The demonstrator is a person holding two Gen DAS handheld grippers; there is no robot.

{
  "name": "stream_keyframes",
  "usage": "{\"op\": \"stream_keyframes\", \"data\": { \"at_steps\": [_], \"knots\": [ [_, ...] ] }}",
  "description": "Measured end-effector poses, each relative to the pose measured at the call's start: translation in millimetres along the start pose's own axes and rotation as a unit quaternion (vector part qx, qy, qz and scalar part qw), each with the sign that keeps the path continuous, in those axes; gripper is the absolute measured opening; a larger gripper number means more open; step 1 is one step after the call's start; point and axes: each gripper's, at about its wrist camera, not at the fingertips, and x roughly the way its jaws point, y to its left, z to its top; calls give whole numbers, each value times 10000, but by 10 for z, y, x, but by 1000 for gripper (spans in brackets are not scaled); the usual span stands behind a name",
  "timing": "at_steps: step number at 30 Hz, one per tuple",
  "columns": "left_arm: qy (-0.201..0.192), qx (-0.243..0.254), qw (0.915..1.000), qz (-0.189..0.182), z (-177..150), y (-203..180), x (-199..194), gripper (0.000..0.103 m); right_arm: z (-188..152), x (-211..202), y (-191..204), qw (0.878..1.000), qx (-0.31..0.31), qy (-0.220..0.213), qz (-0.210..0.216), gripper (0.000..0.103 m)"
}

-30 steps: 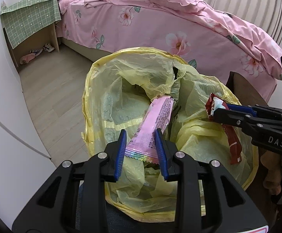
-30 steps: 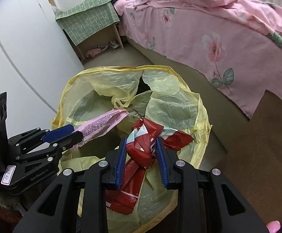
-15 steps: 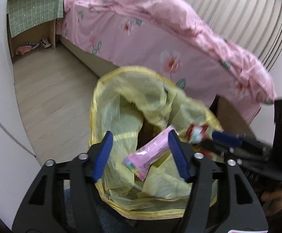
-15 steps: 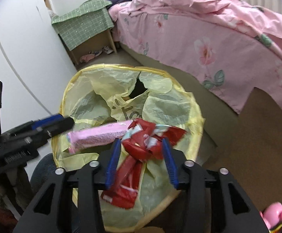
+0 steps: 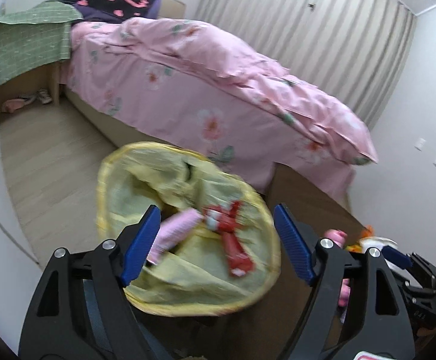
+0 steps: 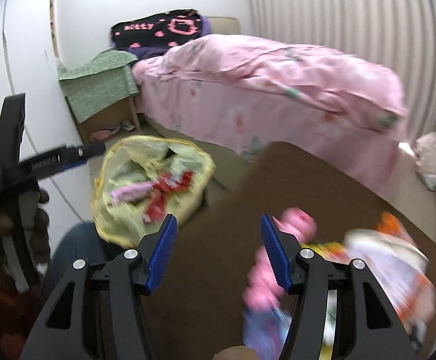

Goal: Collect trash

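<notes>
Right gripper over brown tabletop, jaws just opening, nothing between; pink wrapper, red wrapper inside yellow plastic bag.

The mouth of the yellow trash bag is gaping upward with open air above it, though a pink wrapper and a red wrapper are lying inside and taking up part of its middle. A strip of bare floor is running between the white wall on the left and the pink bed, which is closing off the far side just behind the bag. To the right, the brown counter is offering a bare near-left stretch, while blurred pink and orange clutter is crowding its right part.
</notes>
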Motion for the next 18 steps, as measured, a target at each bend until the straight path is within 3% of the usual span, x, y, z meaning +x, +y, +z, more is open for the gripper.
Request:
{"op": "stream_keyframes", "data": {
  "at_steps": [3, 8, 13, 18],
  "knots": [
    [54, 214, 9992, -320, -136, -271, -50, 74, -351, -500, -222, 9967, 154, -201, -765, 54],
    [380, 972, 9901, -939, -427, -861, -30, 74, -885, -1082, -564, 9868, 740, -312, -1405, 55],
    [802, 1714, 9684, -1624, -747, -1440, 42, 74, -1363, -1392, -707, 9736, 923, -267, -2073, 55],
    [1116, 2262, 9447, -2096, -1010, -1869, 130, 74, -1789, -1518, -868, 9643, 1388, -192, -2249, 55]
  ]
}}
